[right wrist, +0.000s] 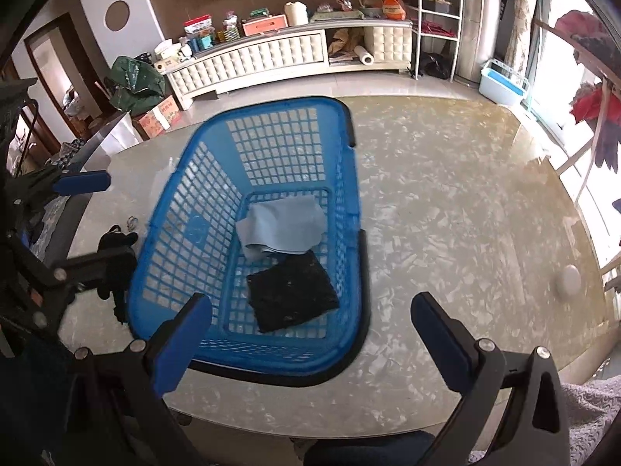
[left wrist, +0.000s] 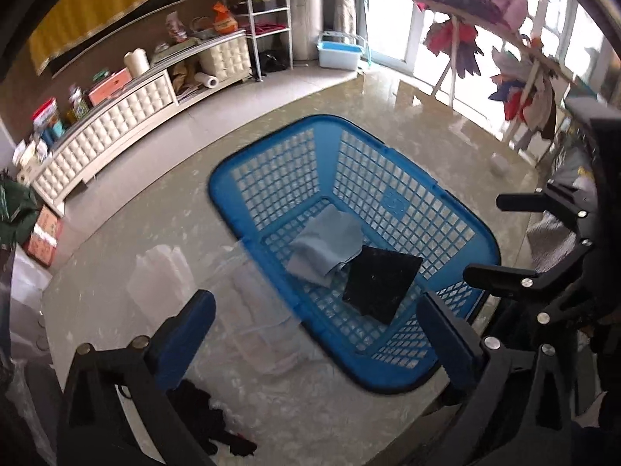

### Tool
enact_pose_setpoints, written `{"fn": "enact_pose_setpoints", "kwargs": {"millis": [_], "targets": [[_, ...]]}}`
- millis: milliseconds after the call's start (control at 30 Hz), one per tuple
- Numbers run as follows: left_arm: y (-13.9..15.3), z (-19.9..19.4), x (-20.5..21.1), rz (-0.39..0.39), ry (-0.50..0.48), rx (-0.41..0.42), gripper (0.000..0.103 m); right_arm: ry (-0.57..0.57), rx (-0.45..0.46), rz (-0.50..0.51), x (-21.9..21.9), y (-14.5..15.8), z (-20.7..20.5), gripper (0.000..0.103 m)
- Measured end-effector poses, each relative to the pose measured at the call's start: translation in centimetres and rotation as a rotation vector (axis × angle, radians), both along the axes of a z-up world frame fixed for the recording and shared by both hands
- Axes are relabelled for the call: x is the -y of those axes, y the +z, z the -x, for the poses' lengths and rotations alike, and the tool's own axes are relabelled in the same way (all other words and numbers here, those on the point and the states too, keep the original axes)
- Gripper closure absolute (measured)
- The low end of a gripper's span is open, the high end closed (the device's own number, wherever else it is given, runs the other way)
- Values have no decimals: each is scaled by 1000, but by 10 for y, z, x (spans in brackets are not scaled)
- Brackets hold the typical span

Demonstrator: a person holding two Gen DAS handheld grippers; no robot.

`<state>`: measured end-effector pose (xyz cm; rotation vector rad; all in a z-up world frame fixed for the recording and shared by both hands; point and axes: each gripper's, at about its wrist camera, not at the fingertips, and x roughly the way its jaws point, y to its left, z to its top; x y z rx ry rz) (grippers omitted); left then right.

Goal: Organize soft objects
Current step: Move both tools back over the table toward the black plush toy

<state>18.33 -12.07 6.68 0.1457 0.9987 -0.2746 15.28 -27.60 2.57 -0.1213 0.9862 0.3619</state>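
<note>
We are hovering both grippers over the bench (right wrist: 446,202), and both are standing released with nothing between their pads. The blue basket (right wrist: 186,209) is already holding two folded pieces, a light blue cloth (right wrist: 283,223) and a black cloth (right wrist: 293,291) just beside it on the basket floor. What is left outside, as far as we are seeing, is the dark soft item (right wrist: 114,256) lying on the bench against the basket's outer wall. It is sitting on the side of the left gripper (left wrist: 316,341), near that gripper's own base in its view (left wrist: 211,423), while the right gripper (right wrist: 310,322) is looking across the basket at it. We are judging the left hand the nearer one for the next pick. The item's long axis seems to run alongside the basket wall.
</note>
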Motion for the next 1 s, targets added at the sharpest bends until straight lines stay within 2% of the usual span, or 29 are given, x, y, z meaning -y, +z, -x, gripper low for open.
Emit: {"fn": "enact_pose_setpoints", "kwargs": {"millis": [133,200,367,533,733,1000], "targets": [[8,16,-31,14,66,9,0,33,13,-1,-16,6,3,0],[7,23,-52,-8,144,6,0,46,18,-3,-25,8,5,0],[-1,38,-96,-27,234,-40,0,114,21,-22,-56,8,7,0],[-6,60,-129,-43,278,-47,0,170,18,-26,-91,4,7,0],[-12,80,-161,-3,317,-61,0,245,13,-14,-139,-5,9,0],[-34,88,-186,26,347,-100,0,326,9,46,-196,-21,6,0]]}}
